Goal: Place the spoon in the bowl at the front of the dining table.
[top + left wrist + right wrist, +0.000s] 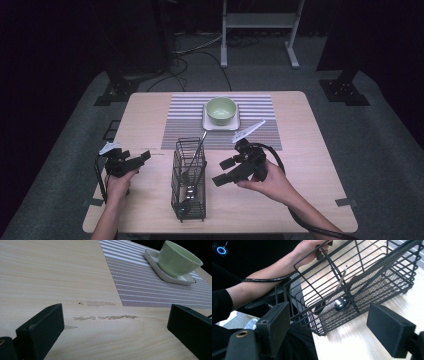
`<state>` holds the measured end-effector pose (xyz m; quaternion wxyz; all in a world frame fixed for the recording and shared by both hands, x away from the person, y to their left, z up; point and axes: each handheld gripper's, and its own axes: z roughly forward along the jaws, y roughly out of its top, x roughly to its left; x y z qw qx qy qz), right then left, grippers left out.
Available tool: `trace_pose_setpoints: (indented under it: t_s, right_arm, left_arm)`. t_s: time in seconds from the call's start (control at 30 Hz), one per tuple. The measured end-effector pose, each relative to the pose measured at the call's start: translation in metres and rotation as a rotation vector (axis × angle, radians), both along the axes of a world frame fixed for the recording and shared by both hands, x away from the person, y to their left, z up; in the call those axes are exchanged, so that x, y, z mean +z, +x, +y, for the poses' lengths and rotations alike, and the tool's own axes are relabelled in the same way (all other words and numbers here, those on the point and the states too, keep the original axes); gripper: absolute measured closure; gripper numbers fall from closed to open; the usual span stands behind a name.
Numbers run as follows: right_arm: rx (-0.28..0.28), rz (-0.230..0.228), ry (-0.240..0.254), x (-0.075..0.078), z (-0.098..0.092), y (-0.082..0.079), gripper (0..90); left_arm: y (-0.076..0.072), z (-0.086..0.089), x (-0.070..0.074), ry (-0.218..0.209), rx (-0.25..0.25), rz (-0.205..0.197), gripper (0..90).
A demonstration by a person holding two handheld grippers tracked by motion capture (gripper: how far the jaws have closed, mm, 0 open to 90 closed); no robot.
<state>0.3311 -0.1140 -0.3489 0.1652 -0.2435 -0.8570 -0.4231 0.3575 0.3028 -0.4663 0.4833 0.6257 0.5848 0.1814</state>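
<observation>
The black wire basket (189, 179) stands near the desk's (300, 175) front edge, at its middle, with a spoon (192, 165) inside. The left claw (134, 162) and right claw (225, 171) flank it, both spread open and empty.

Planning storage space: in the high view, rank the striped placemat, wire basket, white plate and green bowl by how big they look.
1. Striped placemat
2. Wire basket, though it sits nearer the camera
3. White plate
4. Green bowl, only slightly smaller than the plate beneath it

Dark room, grey carpet (380, 145)
</observation>
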Motion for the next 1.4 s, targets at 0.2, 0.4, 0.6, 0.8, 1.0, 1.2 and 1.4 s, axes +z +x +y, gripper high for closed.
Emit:
trace_pose_setpoints:
  t_s: [0.2,0.4,0.6,0.8,1.0,1.2,1.4]
  right_arm:
    - [-0.001,0.007,-0.012,0.001,0.010,0.003,21.5]
    - [-0.008,0.009,-0.013,0.002,0.014,0.007,24.6]
    - [0.007,0.004,-0.033,0.006,0.021,0.011,33.8]
    - [0.013,0.008,-0.060,0.004,0.028,0.015,44.5]
    - [0.001,0.005,-0.054,0.002,0.029,0.020,53.2]
    - [-0.006,0.003,-0.045,0.004,0.030,0.023,65.5]
    - [-0.010,-0.020,-0.043,0.007,0.033,0.022,77.9]
  left_arm:
    - [0.000,0.001,0.000,0.000,-0.002,-0.003,0.0]
    - [0.000,0.001,0.000,0.000,-0.002,-0.003,0.0]
    - [0.000,0.001,0.001,-0.001,0.000,-0.004,0.0]
    - [-0.001,0.001,0.001,0.000,0.002,-0.001,0.0]
    - [0.000,0.002,0.001,-0.005,0.006,-0.001,0.0]
    - [-0.001,0.002,0.001,0.001,0.007,-0.003,0.0]
    - [-0.001,0.001,0.002,0.006,0.007,-0.005,0.0]
